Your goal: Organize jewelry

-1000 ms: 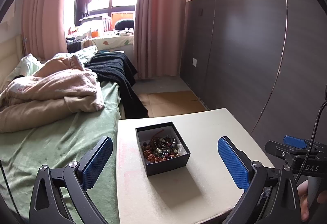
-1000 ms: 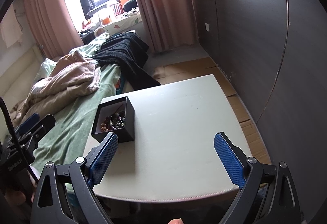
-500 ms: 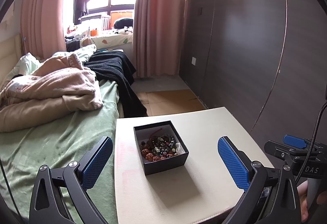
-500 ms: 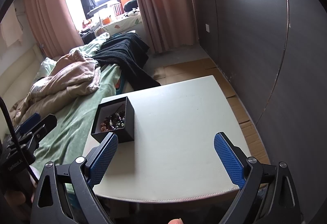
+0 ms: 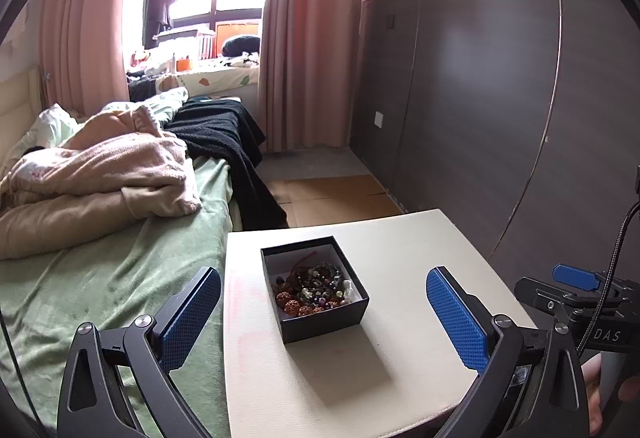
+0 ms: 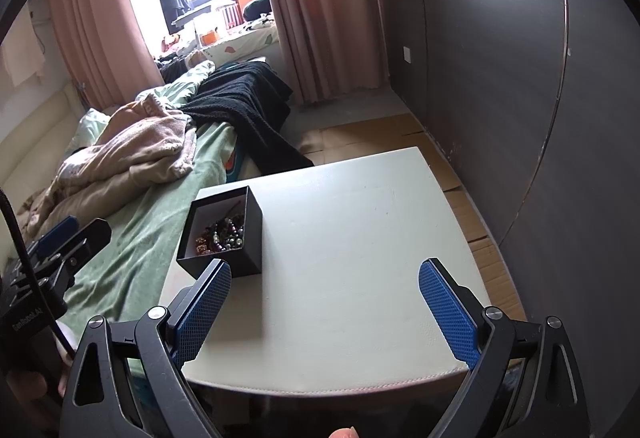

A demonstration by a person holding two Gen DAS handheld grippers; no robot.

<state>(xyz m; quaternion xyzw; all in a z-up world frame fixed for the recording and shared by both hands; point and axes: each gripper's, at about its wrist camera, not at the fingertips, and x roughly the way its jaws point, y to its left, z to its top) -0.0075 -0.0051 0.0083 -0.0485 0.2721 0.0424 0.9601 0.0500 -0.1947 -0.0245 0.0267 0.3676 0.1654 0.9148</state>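
Both claws sit nearest, held above the near edge of the table (image 6: 360,238). Left gripper (image 5: 324,314) has its jaws spread wide with nothing between them, and it frames the box, so it looks lined up for a reach in. Right gripper (image 6: 324,308) is just as wide and empty, over bare tabletop right of the box.

Black box (image 5: 316,290), lid off, stands upright on the table's left side, close to the bed edge. The jewelry (image 5: 314,288) lies inside in one tangled heap: beaded strands, orange beads, a red cord. That fits either a pile waiting to be sorted or pieces already gathered in; can't tell which.

The tabletop is pale, matte and otherwise bare.

Further out:
- left: bed (image 5: 100,270) with green sheet, beige blanket, black throw
- right: dark panelled wall
- far: pink curtains and a bright window
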